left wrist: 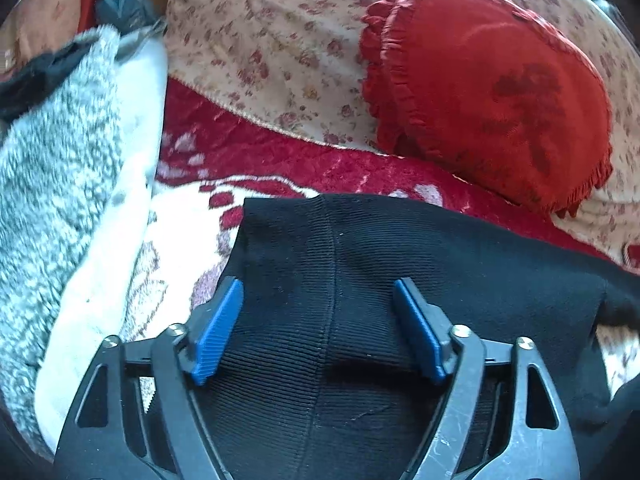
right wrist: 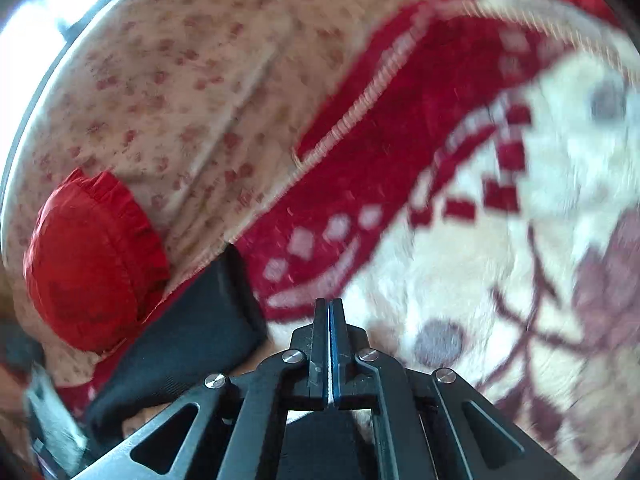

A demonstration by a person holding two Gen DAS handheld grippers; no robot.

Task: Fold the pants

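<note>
i'm hovering my left gripper [left wrist: 318, 330], jaws wide and empty, over the black pants [left wrist: 360, 264] on the blanket [left wrist: 192, 216]; right gripper [right wrist: 329, 308] closed, empty. i'm aiming squarely for the edge.

Pants [left wrist: 360, 264] lie on blanket [left wrist: 256, 160], w/ pillow [left wrist: 492, 92] behind, to the right. Fleece [left wrist: 52, 160] at left. Sheet [left wrist: 272, 40] behind blanket.

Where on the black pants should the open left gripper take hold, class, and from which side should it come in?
Probably the flat ribbed edge of the black pants that lies farthest from the camera, approached from above and the near side. The left gripper already hangs open over that cloth, pads either side of the centre seam, and that edge lies straight on the red-and-cream blanket, easy to pinch.
</note>
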